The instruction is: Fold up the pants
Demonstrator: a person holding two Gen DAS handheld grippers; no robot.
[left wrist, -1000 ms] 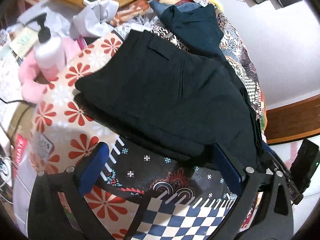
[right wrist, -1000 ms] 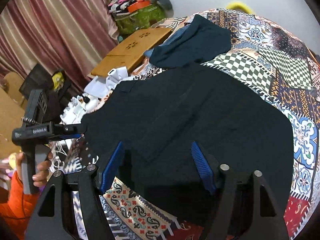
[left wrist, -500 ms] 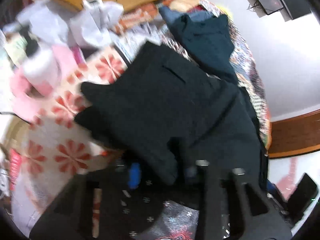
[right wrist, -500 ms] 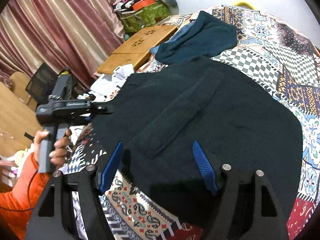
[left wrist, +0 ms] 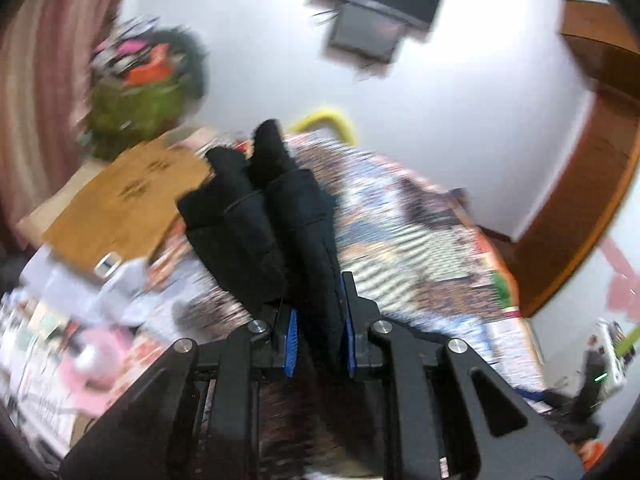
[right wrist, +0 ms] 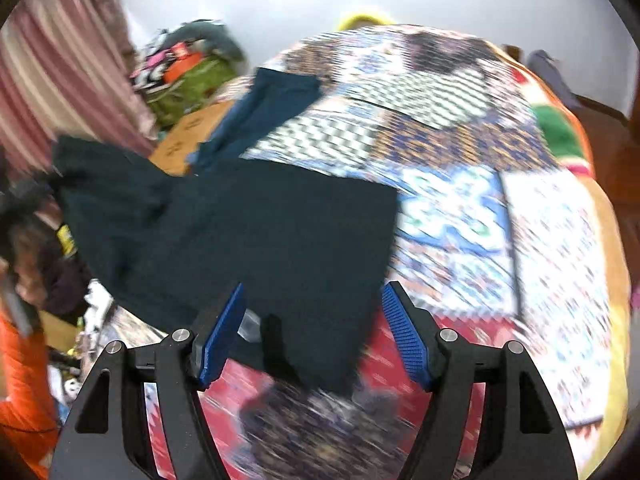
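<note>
left wrist view: the left gripper point(left wrist: 318, 336) has its ribbed blue pads point(left wrist: 291, 336) clamped on a thick bunched fold of the black pants point(left wrist: 256, 216), lifted above the patchwork quilt point(left wrist: 420, 240); the right gripper point(right wrist: 314, 336) stands spread wide, empty, over the matte fabric's flat rectangular leg on the quilt

Motion blur smears the patchwork bedspread point(left wrist: 420, 248) in the left wrist view, its patterns unreadable, and the clutter point(left wrist: 72, 344) at lower left dissolves into pink and white shapes. The pants point(left wrist: 280, 216) hide the left claw's point(left wrist: 319, 344) pad faces where the cloth passes between them. In the right wrist view, the pants' point(right wrist: 248, 236) raised left end blurs out, and the frame edge cuts off an orange sleeve point(right wrist: 20, 392).
</note>
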